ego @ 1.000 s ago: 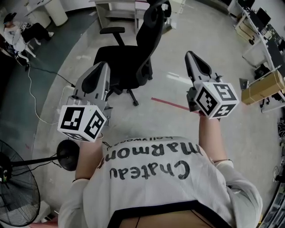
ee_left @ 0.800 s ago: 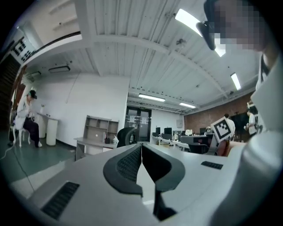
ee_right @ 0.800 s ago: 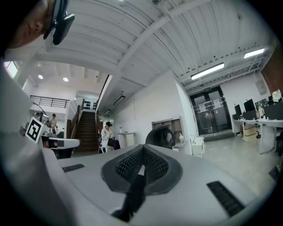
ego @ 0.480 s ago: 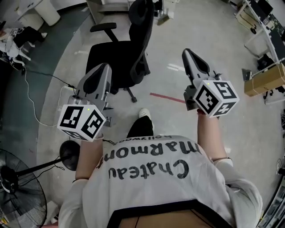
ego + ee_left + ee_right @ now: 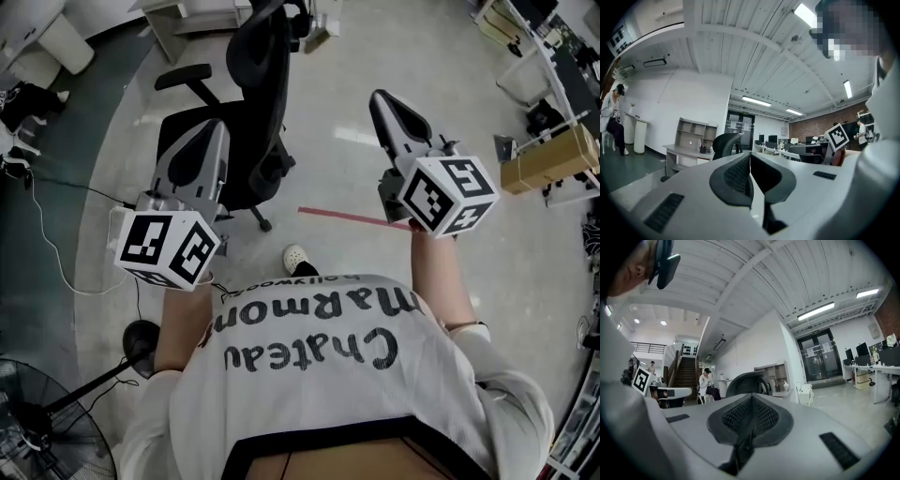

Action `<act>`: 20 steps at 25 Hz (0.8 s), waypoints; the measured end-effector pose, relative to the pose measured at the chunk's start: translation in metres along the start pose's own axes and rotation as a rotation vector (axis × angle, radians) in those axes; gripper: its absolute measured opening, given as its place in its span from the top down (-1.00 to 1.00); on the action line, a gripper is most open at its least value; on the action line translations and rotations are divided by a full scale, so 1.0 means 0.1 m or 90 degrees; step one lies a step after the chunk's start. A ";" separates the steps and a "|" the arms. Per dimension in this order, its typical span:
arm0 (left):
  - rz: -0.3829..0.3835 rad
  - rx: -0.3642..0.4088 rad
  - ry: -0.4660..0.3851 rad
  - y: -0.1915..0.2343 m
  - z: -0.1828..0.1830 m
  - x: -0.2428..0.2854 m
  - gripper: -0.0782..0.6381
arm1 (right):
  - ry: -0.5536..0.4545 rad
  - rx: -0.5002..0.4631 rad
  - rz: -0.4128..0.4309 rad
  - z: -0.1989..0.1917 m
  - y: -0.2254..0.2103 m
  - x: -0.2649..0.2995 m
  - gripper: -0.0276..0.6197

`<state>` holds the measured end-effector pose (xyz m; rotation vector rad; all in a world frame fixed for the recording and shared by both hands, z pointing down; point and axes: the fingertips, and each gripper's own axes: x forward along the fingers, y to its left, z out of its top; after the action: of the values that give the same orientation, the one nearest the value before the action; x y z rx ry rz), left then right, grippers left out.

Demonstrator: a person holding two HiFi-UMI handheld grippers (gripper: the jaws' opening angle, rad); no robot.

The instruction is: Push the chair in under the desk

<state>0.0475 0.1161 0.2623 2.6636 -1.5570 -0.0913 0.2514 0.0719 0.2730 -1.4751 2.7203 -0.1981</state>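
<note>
Chair (image 5: pixel 267 94) stands on the open floor ahead, near the desk (image 5: pixel 680 151) but not under it, seat turned to the left rather than at the desk. At far left, cables (image 5: pixel 42 236) trail over the floor, and I'd guess a castor veering that way would snag on them. The left gripper (image 5: pixel 208 131), jaws together on nothing, hangs over the seat side without touching; a shove from there alone would likely spin the chair instead of rolling it. The raised armrest (image 5: pixel 183 75) may strike the desk edge if the chair goes in crooked. The right gripper (image 5: pixel 382 101), also closed and empty, sits clear to the right of the back; narrow closed tips could slide off the curved backrest
</note>
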 end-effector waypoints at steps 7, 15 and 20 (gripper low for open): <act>-0.009 -0.005 -0.005 0.20 0.11 0.53 0.73 | -0.002 -0.011 0.012 0.18 -0.31 0.49 0.89; 0.011 0.005 -0.027 0.48 0.26 0.93 0.73 | -0.013 -0.028 0.038 0.37 -0.55 1.02 0.89; 0.053 0.005 -0.015 0.62 0.22 0.99 0.73 | -0.009 -0.015 0.073 0.35 -0.64 1.30 0.89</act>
<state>0.0399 -0.0010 0.2429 2.6095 -1.6758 -0.1131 0.2368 -0.0749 0.2499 -1.3163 2.7942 -0.1515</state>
